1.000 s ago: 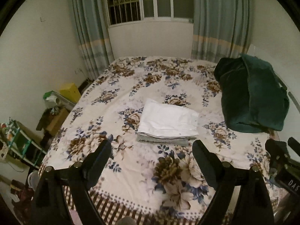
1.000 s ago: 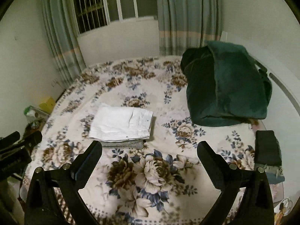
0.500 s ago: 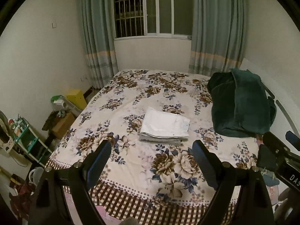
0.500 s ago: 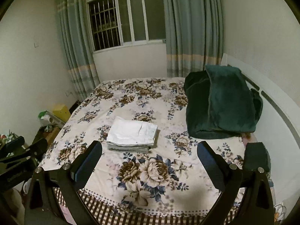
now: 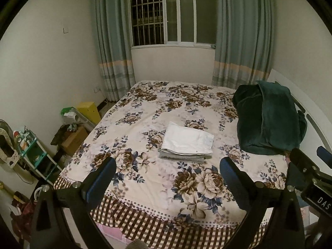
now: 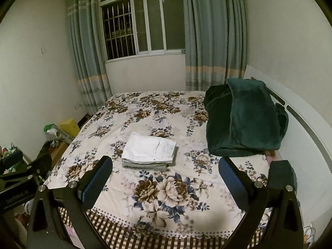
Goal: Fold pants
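White pants (image 5: 187,142) (image 6: 149,150) lie folded in a neat rectangle on top of a grey folded garment (image 5: 180,159) (image 6: 143,166), in the middle of the floral bed sheet (image 5: 166,112) (image 6: 145,108). My left gripper (image 5: 167,169) hangs back over the foot of the bed, well short of the stack; its jaws are opening wider with nothing between them. My right gripper (image 6: 166,169) is open and empty too, equally far from the pants. Each gripper's body shows at the edge of the other's view.
A dark green blanket (image 5: 267,120) (image 6: 244,116) is heaped at the right by the white headboard (image 6: 305,128). A dark folded item (image 6: 282,172) lies at the bed's right edge. Boxes and a cluttered shelf (image 5: 33,153) stand on the floor at the left. Window and curtains are behind.
Both grippers have pulled back and risen away from the bed, so the folded stack looks smaller and the window has come into view. The left jaws stand slightly wider.
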`<state>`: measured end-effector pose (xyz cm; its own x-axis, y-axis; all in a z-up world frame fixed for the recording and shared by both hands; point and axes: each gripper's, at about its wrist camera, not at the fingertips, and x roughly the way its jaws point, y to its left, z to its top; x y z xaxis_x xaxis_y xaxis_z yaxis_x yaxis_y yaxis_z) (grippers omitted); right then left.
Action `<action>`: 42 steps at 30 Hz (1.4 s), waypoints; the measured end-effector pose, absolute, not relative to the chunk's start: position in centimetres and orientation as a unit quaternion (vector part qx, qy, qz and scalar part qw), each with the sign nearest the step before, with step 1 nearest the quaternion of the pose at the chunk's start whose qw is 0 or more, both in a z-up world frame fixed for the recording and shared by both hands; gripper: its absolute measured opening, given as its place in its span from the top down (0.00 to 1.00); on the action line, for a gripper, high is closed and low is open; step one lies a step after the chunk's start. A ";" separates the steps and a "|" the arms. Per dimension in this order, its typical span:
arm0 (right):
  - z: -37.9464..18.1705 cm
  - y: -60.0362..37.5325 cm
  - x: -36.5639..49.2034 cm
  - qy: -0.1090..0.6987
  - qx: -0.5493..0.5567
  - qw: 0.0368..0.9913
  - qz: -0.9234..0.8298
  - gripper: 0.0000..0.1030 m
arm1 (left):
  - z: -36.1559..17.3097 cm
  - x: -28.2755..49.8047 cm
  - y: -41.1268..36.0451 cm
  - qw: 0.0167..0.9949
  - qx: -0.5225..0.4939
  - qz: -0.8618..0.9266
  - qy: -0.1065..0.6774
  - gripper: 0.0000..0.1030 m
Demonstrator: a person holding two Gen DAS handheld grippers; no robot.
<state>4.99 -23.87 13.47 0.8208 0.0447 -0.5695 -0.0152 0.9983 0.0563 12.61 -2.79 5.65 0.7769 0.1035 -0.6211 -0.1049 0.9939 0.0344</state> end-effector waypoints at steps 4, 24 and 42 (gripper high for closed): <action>13.3 -23.6 5.2 0.299 0.025 0.954 0.022 0.00 | 5.8 12.4 -2.6 0.943 -0.002 0.058 0.327 0.01; 13.1 -23.7 6.1 0.298 0.030 0.954 0.025 0.00 | 6.6 12.4 -2.7 0.946 -0.002 0.057 0.318 0.01; 12.9 -23.9 6.3 0.299 0.029 0.953 0.025 0.00 | 7.0 12.6 -3.2 0.947 -0.001 0.057 0.316 0.01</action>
<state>6.25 -23.91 12.89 0.8195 0.0645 -0.5695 -0.0304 0.9971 0.0693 12.57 -3.23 7.00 0.7940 0.1069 -0.5984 -0.1086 0.9935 0.0334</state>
